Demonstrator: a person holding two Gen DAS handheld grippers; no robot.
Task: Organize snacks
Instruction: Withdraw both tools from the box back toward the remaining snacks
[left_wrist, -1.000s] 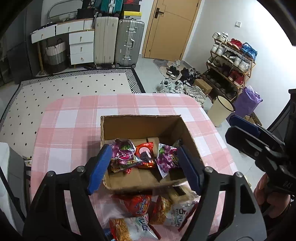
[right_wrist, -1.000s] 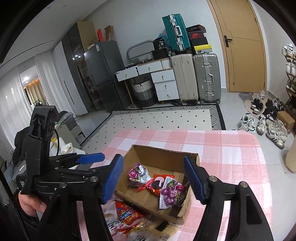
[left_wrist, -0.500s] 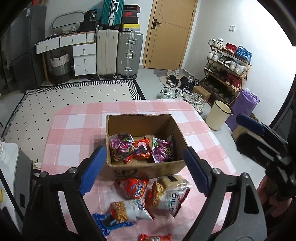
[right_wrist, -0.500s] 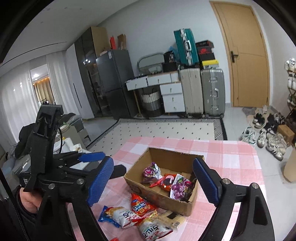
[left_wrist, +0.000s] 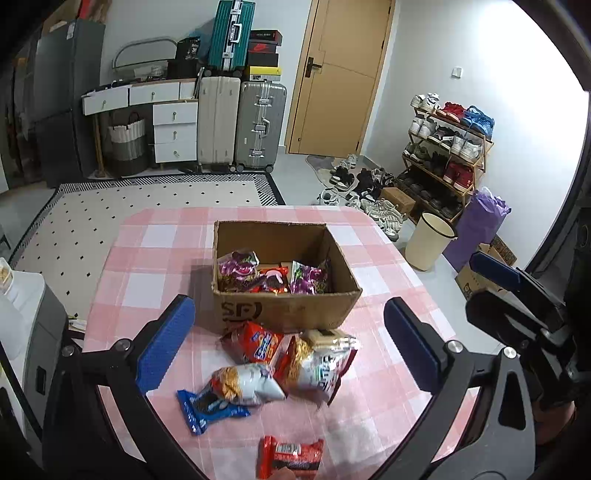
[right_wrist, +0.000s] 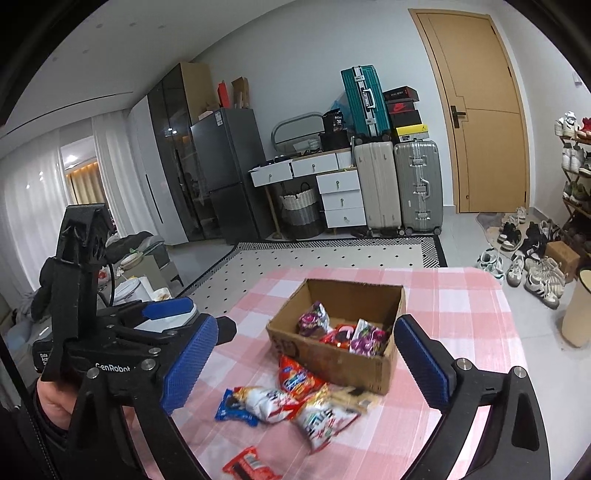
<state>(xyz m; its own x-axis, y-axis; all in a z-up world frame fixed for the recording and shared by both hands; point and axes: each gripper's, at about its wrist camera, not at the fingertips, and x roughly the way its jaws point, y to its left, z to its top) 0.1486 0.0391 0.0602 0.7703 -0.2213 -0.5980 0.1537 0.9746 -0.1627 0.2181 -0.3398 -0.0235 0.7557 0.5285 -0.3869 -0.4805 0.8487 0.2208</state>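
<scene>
both pairs of tongs have pulled back from the cardboard box (left_wrist: 284, 291), which a second ago sat right between their blue pads and now stands clear ahead of them on the pink checked surface (left_wrist: 155, 251). the left tongs (left_wrist: 291, 339) and right tongs (right_wrist: 303, 365) are empty, their jaws opening and wide apart, nothing touching the pads. three packets lie in the box: two purple ones and a red one between them. the retreat suggests one round of packing is done and the next pick is about to be chosen. seen from the left wrist, left to right, the loose snacks lie in front of the box: a blue cookie packet (left_wrist: 207, 406), a white-and-orange bag (left_wrist: 243, 384), a red bag (left_wrist: 255, 341) against the box's front wall, a silver-and-red bag (left_wrist: 317, 365), and nearest the camera a red wafer packet (left_wrist: 291, 456). all lie below and between the left tongs' pads, none touched.
</scene>
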